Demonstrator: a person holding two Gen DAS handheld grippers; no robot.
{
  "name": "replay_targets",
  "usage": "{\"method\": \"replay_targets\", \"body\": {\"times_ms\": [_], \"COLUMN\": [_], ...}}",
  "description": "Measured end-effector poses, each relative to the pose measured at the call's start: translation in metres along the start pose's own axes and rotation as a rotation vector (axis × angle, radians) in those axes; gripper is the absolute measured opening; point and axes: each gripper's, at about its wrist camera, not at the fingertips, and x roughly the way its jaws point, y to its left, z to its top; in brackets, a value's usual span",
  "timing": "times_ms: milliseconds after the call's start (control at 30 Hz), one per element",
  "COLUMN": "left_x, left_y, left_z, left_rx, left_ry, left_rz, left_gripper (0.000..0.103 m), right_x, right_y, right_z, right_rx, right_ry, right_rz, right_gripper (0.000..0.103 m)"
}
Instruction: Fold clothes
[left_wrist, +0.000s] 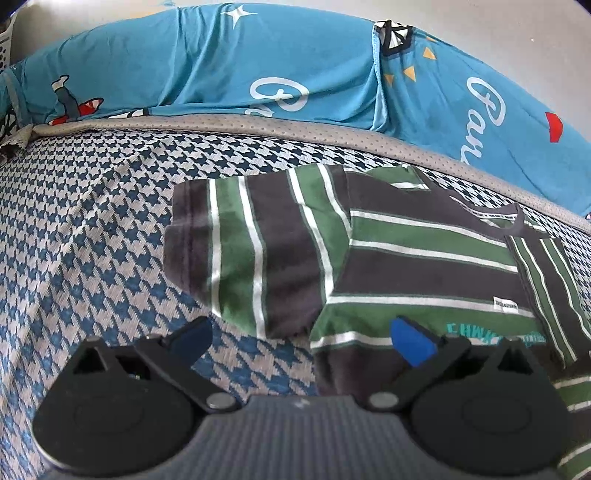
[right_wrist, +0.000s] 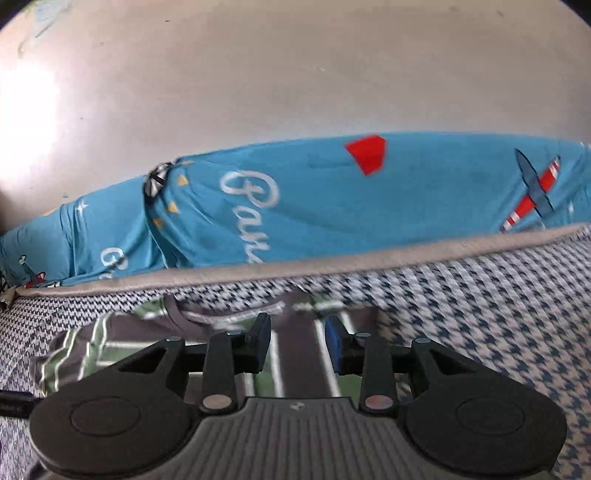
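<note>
Left wrist view: the striped shirt (left_wrist: 369, 251), in green, dark grey and white bands, lies flat on the houndstooth bedcover (left_wrist: 92, 229), filling the centre and right of the frame. One sleeve is folded across toward the middle, its stripes running up and down while the body's stripes run sideways. The collar sits at the right edge of the frame, and a small white label shows at the lower right of the body. The left gripper (left_wrist: 301, 336) hangs low over the near hem with its jaws spread wide and nothing between them. The right-hand blue pad (left_wrist: 412, 343) is over the shirt's green hem band; the left-hand one (left_wrist: 192, 338) is over bare bedcover, just off the sleeve's edge. Whether the pad touches the cloth, I cannot tell.

Right wrist view, a bit blurred: the right gripper (right_wrist: 297, 345) points level across the bed, jaws partly apart with a moderate gap and gripping nothing. The shirt (right_wrist: 295, 365) lies under and just ahead of the fingers, in the lower centre and lower left, a dark stripe running straight up through the gap. The neckline shows just beyond the left finger (right_wrist: 260, 341).

Across the upper half of both frames runs a blue printed quilt (right_wrist: 314, 206), bunched against a pale wall (right_wrist: 295, 66), with a grey piped edge of the bedcover below it
</note>
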Motion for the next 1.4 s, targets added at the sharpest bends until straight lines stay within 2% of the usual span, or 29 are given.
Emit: {"method": "replay_targets", "body": {"times_ms": [133,300,433,533,633,767,1000,1200,1400], "left_x": [0.0,0.001,0.007,0.015,0.015,0.009,-0.006,-0.004,0.004], "left_y": [-0.004,-0.008,-0.005,0.0,-0.001,-0.003,0.003,0.016,0.026], "left_z": [0.0,-0.004,-0.008,-0.012,-0.018,-0.023,-0.023,-0.014,-0.01], "left_rx": [0.015,0.038,0.049,0.05,0.082,0.123,0.137,0.095,0.075], "left_ry": [-0.003,0.006,0.038,0.086,0.092,0.079,0.028,0.021,0.016], "left_rz": [0.002,0.002,0.017,0.03,0.044,0.053,0.033,0.043,0.063], "left_gripper": [0.103,0.103,0.103,0.103,0.103,0.103,0.103,0.103,0.103], "right_x": [-0.006,0.007,0.024,0.021,0.014,-0.005,-0.029,-0.022,-0.014], "right_y": [-0.018,-0.009,0.005,0.017,0.02,0.031,0.075,0.101,0.108], "right_z": [-0.003,-0.027,-0.049,-0.055,-0.054,-0.054,-0.063,-0.072,-0.073], "right_rx": [0.02,0.003,-0.045,-0.104,-0.042,0.032,0.019,-0.042,-0.018], "right_ry": [0.024,0.141,0.261,0.251,0.259,0.242,0.177,0.226,0.246], "right_rz": [-0.072,-0.079,-0.123,-0.16,-0.171,-0.152,-0.048,0.016,0.055], "right_gripper": [0.033,0.033,0.035,0.036,0.038,0.038,0.039,0.039,0.039]}}
